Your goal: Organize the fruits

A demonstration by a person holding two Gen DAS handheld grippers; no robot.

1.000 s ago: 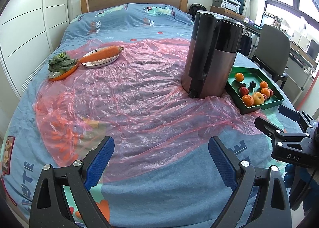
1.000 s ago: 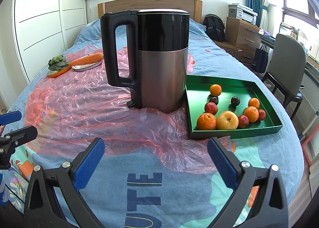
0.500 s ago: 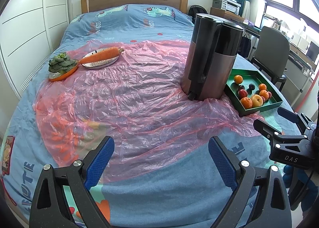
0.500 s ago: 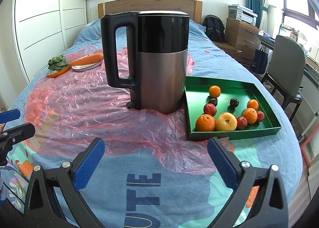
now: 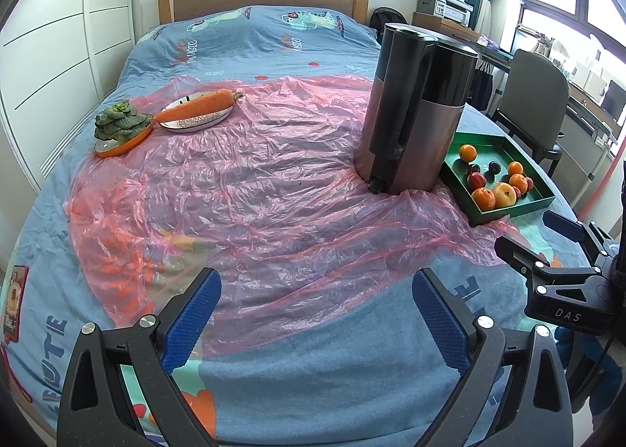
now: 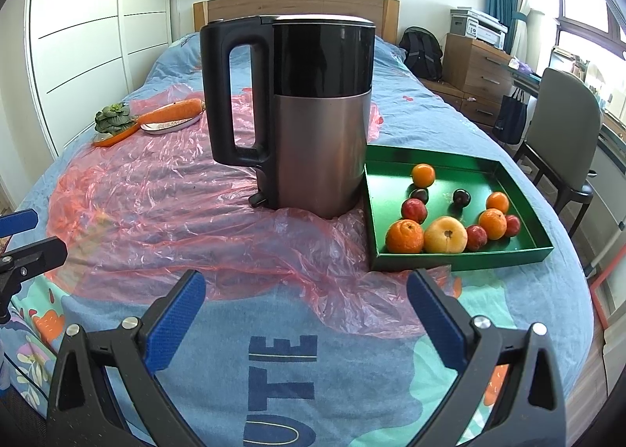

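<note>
Both tongs spread and empty, right tongs [image 6: 305,310] probably should clear the kettle [image 6: 309,114], descend onto one fruit in the green tray [image 6: 461,257].

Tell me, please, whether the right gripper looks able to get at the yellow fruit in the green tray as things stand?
Probably yes: the right gripper is open and empty, the yellow fruit lies at the green tray's near edge, and the kettle stands off to the left.

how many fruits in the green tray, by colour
orange: 4
red: 3
dark purple: 2
yellow: 1
total in the green tray: 10
</note>
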